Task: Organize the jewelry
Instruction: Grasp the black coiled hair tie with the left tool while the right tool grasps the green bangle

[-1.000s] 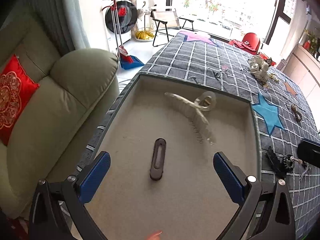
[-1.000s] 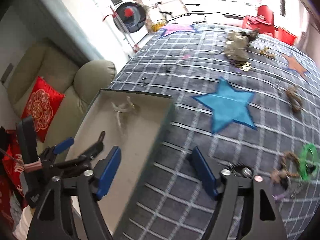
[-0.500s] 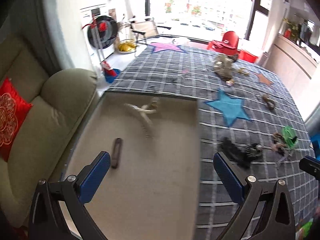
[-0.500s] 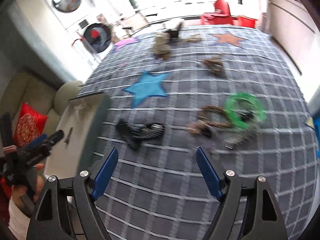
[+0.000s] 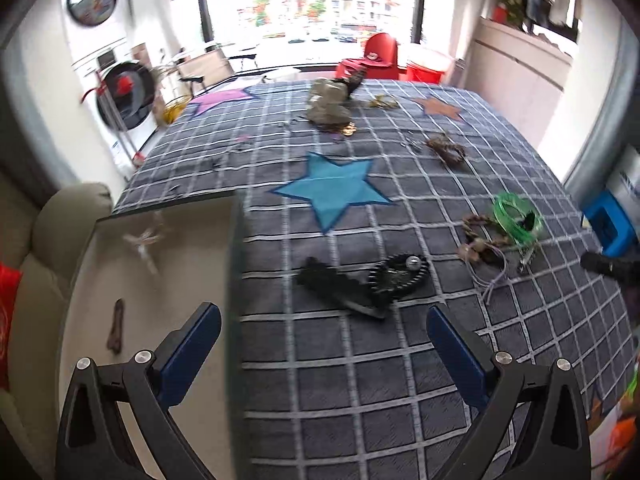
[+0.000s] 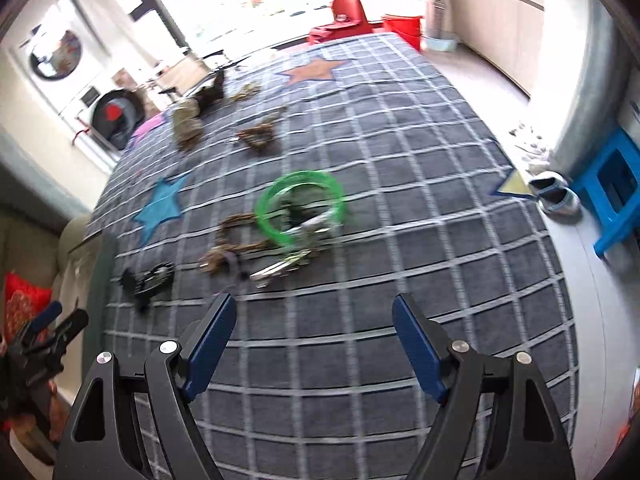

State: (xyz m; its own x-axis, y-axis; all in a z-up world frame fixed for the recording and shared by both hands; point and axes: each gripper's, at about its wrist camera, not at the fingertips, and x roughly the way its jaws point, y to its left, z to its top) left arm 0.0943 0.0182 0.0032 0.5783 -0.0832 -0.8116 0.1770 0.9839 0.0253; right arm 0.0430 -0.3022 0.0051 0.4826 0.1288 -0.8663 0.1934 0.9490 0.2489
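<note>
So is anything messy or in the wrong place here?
Yes. Most jewelry lies scattered on the checked cloth, not in the beige tray: a green bangle tangled with cords, and a black clip. Only a pale hair claw and a dark clip are in the tray.

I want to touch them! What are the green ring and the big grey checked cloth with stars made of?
The see-through green ring looks like glossy plastic or resin: light passes through it and its rim shines, though blur leaves glass possible. The grey checked cloth with stars looks like soft matte fabric, perhaps a blanket or rug: no shine, and its coloured stars look stitched or printed on.
</note>
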